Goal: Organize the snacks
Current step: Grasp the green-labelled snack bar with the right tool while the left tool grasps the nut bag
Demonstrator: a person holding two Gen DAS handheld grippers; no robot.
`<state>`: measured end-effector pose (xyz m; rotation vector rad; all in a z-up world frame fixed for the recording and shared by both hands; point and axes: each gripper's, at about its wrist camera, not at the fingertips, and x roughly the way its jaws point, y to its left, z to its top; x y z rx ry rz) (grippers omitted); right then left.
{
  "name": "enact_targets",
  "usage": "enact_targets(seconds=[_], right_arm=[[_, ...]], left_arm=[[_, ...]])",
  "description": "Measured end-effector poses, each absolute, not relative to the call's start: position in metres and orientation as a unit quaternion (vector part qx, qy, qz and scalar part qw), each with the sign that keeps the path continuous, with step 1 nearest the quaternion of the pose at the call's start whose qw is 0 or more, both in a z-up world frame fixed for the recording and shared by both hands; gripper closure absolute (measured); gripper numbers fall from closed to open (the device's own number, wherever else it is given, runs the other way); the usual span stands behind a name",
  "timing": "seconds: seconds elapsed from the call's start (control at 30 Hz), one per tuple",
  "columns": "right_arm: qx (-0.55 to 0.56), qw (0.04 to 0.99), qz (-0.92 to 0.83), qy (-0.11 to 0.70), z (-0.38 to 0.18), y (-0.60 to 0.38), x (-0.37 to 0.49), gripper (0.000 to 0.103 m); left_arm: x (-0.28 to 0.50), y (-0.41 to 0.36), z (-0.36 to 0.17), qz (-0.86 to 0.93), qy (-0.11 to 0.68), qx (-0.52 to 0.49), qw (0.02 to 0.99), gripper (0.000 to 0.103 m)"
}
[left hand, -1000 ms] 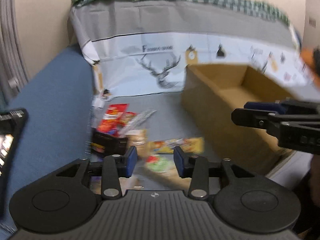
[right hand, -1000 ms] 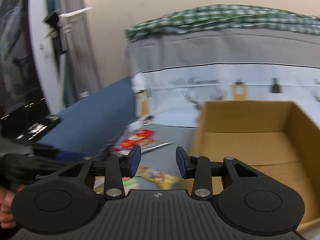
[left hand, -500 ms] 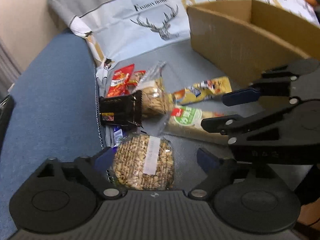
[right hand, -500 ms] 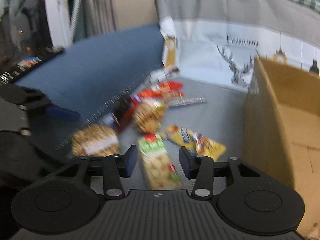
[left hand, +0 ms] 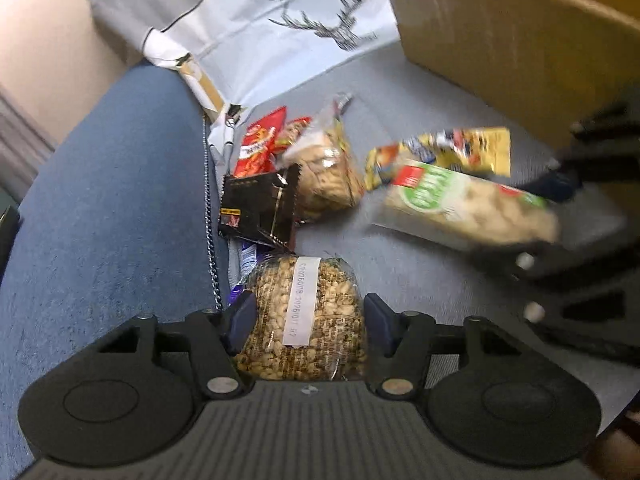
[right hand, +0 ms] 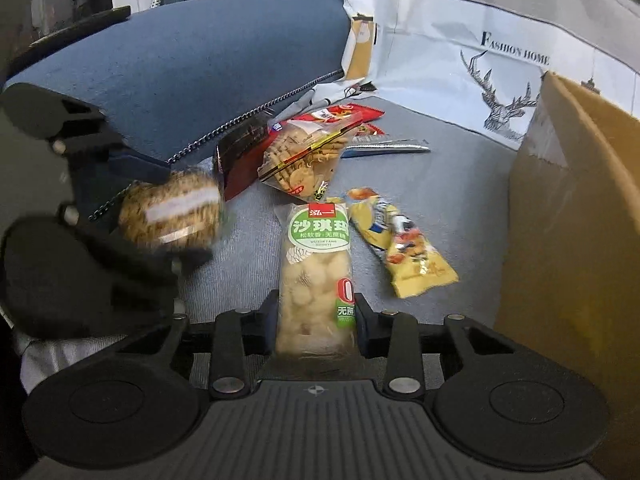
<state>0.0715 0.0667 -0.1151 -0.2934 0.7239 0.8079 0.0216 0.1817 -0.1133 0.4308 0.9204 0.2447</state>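
While your right hand-held gripper (right hand: 315,322) is clamping the near end of the green pack (right hand: 316,264), its long axis is pointing away and the box (right hand: 568,216) is sitting right; your left hand-held gripper (left hand: 305,322) is closing around the peanut bag (left hand: 306,316).

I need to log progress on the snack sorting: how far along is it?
Nothing visibly packed yet; little of the cardboard box interior shows. In hand: the left gripper brackets the round peanut brittle pack, and the right gripper is closed on the green-label pastry pack. Still lying on the sofa: yellow packet, cracker bag, black packet, red packets.
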Motion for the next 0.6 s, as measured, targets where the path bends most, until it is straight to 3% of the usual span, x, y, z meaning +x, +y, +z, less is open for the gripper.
enact_targets(seconds=[0.1, 0.27, 0.5, 0.6], right_arm=[[-0.143, 0.85, 0.373, 0.345, -0.107, 0.059, 0.062, 0.065], [-0.147, 0.846, 0.356, 0.368, -0.097, 0.048, 0.044, 0.065], [-0.126, 0.838, 0.331, 0.415, -0.097, 0.038, 0.033, 0.065], [-0.112, 0.838, 0.324, 0.425, -0.099, 0.034, 0.036, 0.065]], left_arm=[[0.018, 0.183, -0.102, 0.115, 0.422, 0.179, 0.881, 0.046], [0.005, 0.186, -0.077, 0.073, 0.39, 0.084, 0.914, 0.048], [0.0, 0.204, -0.08, 0.025, 0.393, -0.165, 0.904, 0.047], [0.004, 0.207, -0.088, 0.04, 0.398, -0.205, 0.893, 0.042]])
